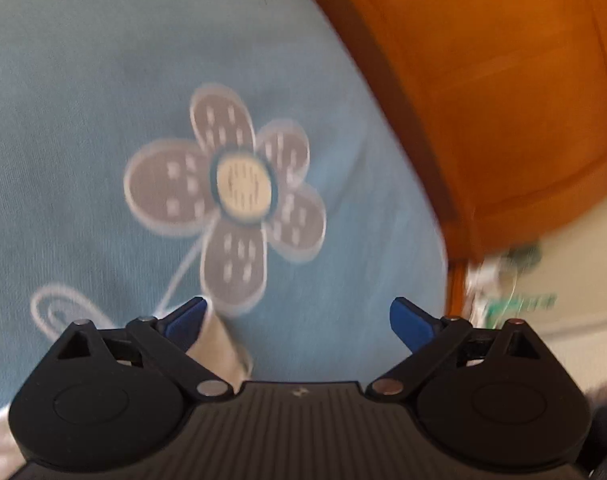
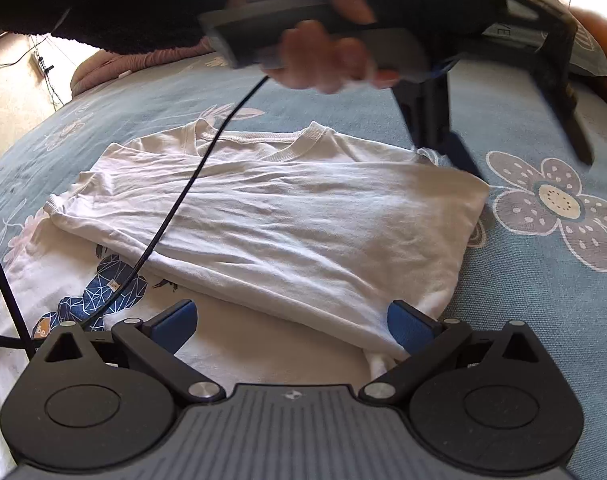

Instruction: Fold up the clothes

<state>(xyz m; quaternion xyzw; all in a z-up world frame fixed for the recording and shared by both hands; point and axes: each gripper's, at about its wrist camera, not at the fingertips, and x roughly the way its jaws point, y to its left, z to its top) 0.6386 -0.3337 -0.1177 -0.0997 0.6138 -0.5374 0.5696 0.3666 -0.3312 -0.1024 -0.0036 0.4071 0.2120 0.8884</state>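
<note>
White shirt [image 2: 271, 208], blue flowered bedsheet [image 2: 523, 288]

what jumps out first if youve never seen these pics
A white cotton t-shirt lies partly folded in the middle of the blue flowered bedspread, with a dark blue geometric print showing at its lower left. Above it a hand holds the left gripper, open. The left wrist view is filled by a big grey flower.

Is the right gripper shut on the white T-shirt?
No: the right gripper is open, its blue pads apart above the white T-shirt.
</note>
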